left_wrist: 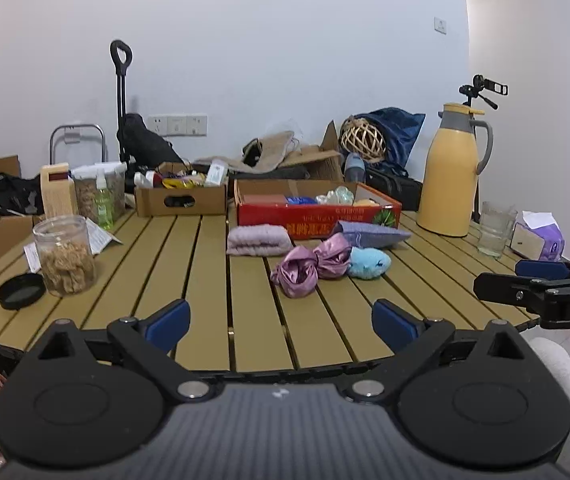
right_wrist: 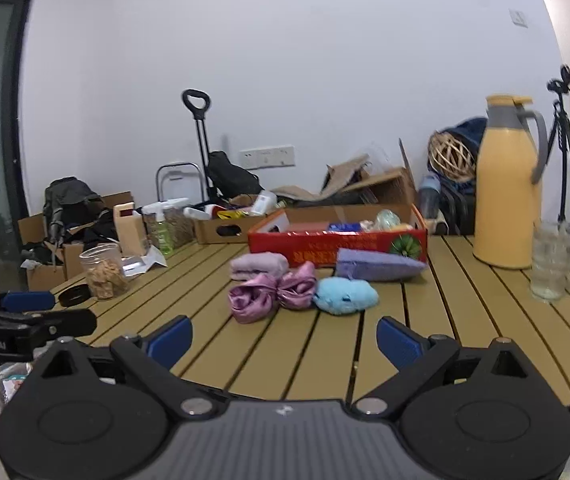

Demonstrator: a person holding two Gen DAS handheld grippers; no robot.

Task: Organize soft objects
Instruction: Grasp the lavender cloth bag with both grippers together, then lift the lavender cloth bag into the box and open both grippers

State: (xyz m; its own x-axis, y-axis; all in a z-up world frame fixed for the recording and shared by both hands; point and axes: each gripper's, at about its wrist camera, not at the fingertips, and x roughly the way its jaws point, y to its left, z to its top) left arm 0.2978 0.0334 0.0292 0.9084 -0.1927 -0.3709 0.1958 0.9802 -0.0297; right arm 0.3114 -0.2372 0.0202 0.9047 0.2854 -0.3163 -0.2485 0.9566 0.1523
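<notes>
On the slatted table lie a folded lilac towel, two shiny purple satin bundles, a light blue plush toy and a flat lavender pouch. All sit in front of a red cardboard box with soft items inside. My left gripper hovers at the near table edge, open and empty. My right gripper is open and empty too, short of the plush toy, the satin bundles, the towel and the pouch. Each gripper shows at the other view's side edge.
A yellow thermos jug, a glass cup and a tissue pack stand at the right. At the left are a clear jar of snacks, its black lid, a brown box and bottles. Clutter lines the wall.
</notes>
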